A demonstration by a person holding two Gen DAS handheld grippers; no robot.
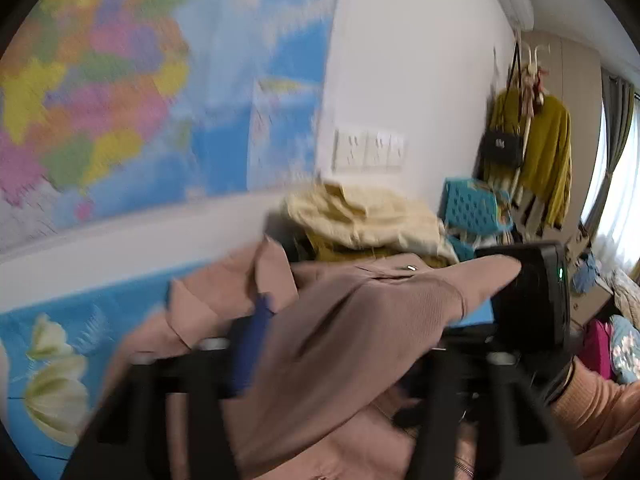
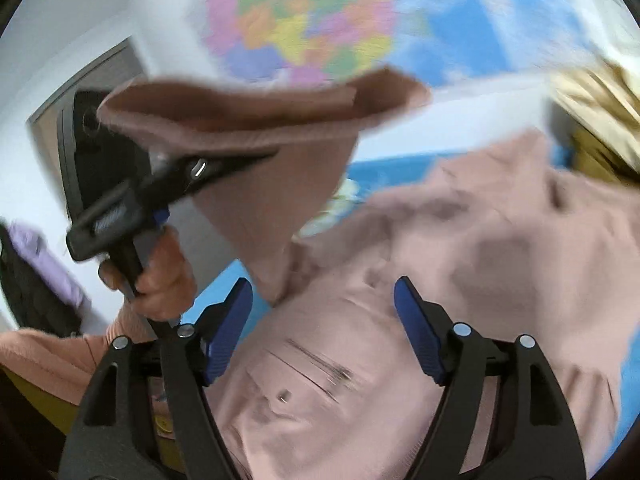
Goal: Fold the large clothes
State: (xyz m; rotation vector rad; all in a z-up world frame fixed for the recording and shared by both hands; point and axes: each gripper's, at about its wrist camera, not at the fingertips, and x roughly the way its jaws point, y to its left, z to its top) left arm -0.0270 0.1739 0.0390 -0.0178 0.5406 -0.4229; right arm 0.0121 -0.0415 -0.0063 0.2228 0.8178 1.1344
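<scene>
A large dusty-pink garment (image 2: 460,280) lies spread on a blue floral sheet (image 1: 48,344). My left gripper (image 2: 224,164) is shut on the garment's sleeve (image 2: 256,128) and holds it lifted above the rest. In the left wrist view the sleeve (image 1: 352,320) drapes over the fingers; one blue pad (image 1: 252,344) shows. My right gripper (image 2: 324,332) is open and empty, its blue pads (image 2: 230,328) hovering just above the garment's body, not touching cloth. The right gripper's black body shows in the left wrist view (image 1: 532,300).
A pile of pale yellow and mustard clothes (image 1: 368,220) lies behind the garment. A map poster (image 1: 120,80) covers the wall. A blue basket (image 1: 472,204), a rack with a mustard sweater (image 1: 548,152) and a window stand at the right.
</scene>
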